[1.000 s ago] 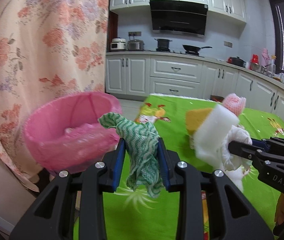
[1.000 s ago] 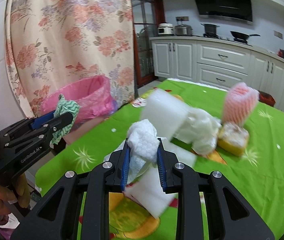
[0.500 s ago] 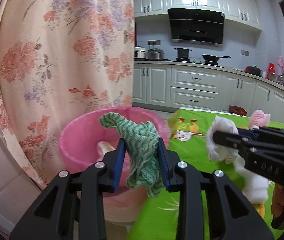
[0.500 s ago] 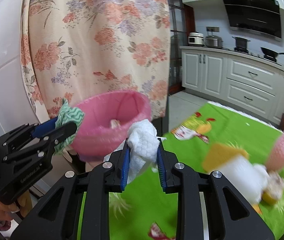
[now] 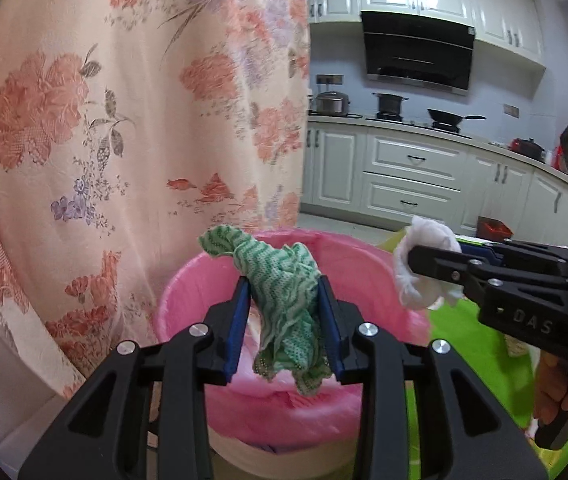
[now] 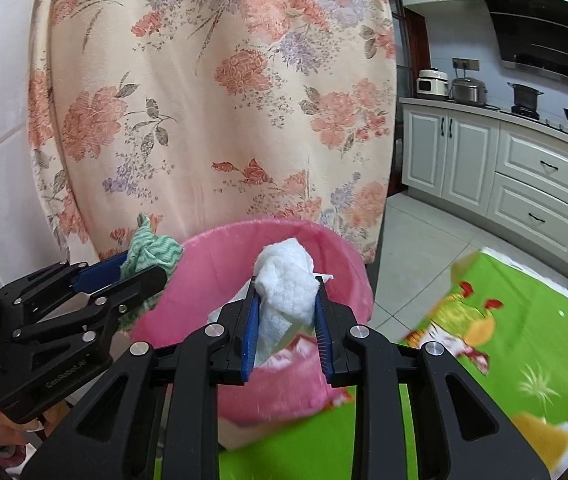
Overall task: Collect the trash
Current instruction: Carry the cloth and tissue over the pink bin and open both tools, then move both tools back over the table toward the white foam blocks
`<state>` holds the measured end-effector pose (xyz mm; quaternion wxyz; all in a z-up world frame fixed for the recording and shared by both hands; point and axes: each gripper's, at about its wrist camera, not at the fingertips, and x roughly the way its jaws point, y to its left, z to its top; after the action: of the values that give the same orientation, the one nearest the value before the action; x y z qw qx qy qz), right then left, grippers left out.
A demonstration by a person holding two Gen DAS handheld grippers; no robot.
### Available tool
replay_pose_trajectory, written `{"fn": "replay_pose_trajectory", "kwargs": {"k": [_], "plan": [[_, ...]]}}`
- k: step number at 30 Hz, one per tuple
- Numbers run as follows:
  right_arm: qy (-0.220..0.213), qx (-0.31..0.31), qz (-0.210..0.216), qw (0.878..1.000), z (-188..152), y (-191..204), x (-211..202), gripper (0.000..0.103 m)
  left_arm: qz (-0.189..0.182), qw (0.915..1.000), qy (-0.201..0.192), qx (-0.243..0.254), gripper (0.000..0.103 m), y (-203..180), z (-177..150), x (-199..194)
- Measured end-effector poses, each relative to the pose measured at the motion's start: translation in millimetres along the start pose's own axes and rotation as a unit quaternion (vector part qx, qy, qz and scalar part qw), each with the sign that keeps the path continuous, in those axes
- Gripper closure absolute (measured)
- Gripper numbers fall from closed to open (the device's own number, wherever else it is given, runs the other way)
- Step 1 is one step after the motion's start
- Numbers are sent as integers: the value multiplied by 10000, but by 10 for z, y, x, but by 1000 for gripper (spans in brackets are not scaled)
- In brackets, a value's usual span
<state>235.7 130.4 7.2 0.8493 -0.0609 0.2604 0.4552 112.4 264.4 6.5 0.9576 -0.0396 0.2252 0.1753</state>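
The left gripper (image 5: 284,320) is squeezing a green rag (image 5: 284,300); the right gripper (image 6: 288,328) is squeezing white tissue (image 6: 286,292). The pink bin (image 5: 364,272) is sitting at twelve o'clock, under both.

Count by kind, both wrist views

Two tongs (image 5: 284,320) (image 6: 287,322); one green cloth (image 5: 288,300); one white wad (image 6: 288,292); one pink bin (image 6: 340,272); one floral curtain (image 6: 211,100).

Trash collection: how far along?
Done: some scraps already lie in the pink-lined bin. In hand: left gripper clamps a green patterned rag, right gripper a white crumpled tissue, both at the bin. Left: release both; yellow sponge remains on the green tablecloth.
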Motion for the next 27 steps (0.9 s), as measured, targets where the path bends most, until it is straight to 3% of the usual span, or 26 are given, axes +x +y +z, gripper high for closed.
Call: {"fn": "replay_pose_trajectory", "kwargs": {"k": [3,5,7,8,13,18,27], "plan": [[63,-8,-9,10000,57,-15,153,76,83,9999,72,-95,67,111,54,172],[108,-28,45,9999,79,-26,230,73,162,9996,90,-193,57,180,71,242],[135,-13,42,9999,80,-51,267,56,267,9992,79,-302,36,239,69,270],[109,21,17,9999,73,-72,266,53,328,9988,46,-361,34,267,68,270],[76,192,-33,9998,11,-154,178,45,553,9969,102,-544,23,348,-38,180],[-13,370,-93,9993,-102,-194,-85,45,580,9949,159,-806,8,316,-209,-64],[-235,458,-478,9975,-454,-247,-808,39,214,9980,117,-587,5,-181,-395,-368]]}}
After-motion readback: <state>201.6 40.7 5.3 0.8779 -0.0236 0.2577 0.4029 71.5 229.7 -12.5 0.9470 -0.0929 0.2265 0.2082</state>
